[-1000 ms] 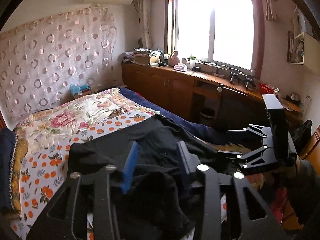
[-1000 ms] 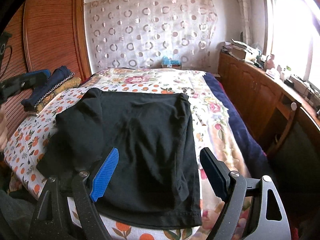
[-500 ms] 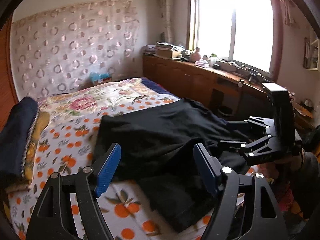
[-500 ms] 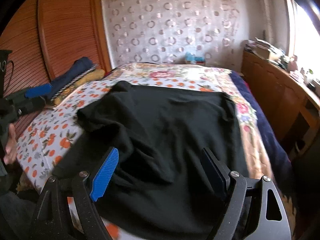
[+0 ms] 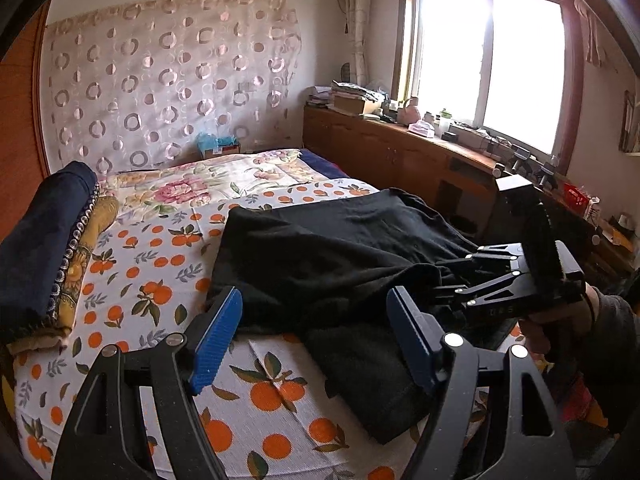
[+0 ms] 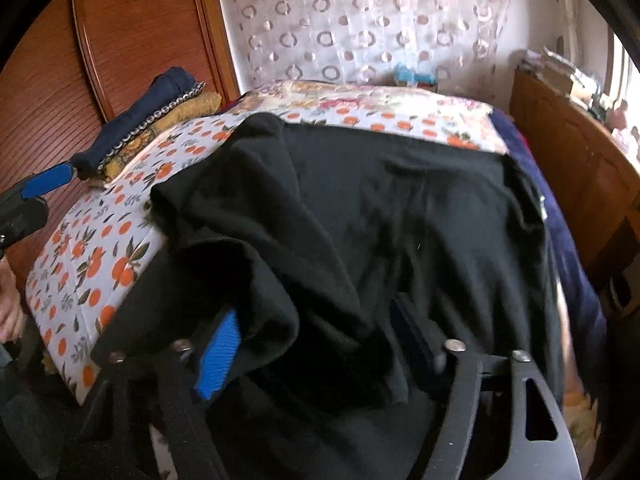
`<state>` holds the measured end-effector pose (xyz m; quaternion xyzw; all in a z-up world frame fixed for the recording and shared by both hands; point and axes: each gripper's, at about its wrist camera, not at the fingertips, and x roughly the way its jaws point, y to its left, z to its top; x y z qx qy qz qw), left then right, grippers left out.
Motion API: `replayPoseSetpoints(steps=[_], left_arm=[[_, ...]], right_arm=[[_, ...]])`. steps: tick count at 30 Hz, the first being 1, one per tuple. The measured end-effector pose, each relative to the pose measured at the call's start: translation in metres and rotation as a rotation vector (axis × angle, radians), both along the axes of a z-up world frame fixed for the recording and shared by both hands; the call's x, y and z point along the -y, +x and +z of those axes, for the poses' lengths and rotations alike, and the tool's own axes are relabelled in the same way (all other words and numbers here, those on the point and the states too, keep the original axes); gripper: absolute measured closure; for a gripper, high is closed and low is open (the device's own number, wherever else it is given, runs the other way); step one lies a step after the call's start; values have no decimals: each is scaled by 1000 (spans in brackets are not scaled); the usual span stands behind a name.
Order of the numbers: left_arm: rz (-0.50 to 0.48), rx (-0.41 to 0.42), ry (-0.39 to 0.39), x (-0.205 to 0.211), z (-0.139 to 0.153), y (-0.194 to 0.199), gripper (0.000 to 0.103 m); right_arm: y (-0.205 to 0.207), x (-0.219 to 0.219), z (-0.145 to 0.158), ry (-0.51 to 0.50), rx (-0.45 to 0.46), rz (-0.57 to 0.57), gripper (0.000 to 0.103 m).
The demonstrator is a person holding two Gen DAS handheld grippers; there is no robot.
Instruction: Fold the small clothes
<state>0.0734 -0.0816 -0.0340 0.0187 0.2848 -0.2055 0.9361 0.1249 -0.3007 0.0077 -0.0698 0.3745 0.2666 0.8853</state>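
Here, black garment lengthwise along bed, hem nearest.

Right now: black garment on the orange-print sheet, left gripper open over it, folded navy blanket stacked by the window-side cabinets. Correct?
Not quite. The folded navy blanket lies on the bed's opposite side, by the wooden wardrobe, not by the window-side cabinets; the left wrist view shows it. The rest holds: black garment on the orange-print sheet, left gripper open over it.
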Motion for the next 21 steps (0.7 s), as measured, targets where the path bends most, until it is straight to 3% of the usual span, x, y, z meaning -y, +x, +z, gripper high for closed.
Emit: replayPoseSetpoints(steps=[2, 4, 13, 21], left_arm=[[2, -4, 1, -1, -1, 1, 27], [3, -4, 1, -1, -2, 1, 27], [22, 8, -12, -8, -2, 1, 27], [15, 21, -20, -6, 0, -3, 27]], right_arm=[[-2, 0, 2, 4, -4, 33, 77], [-8, -1, 8, -18, 33, 49, 91], [-55, 8, 76, 48, 260, 70, 93], [-82, 32, 111, 31, 343, 25, 93]])
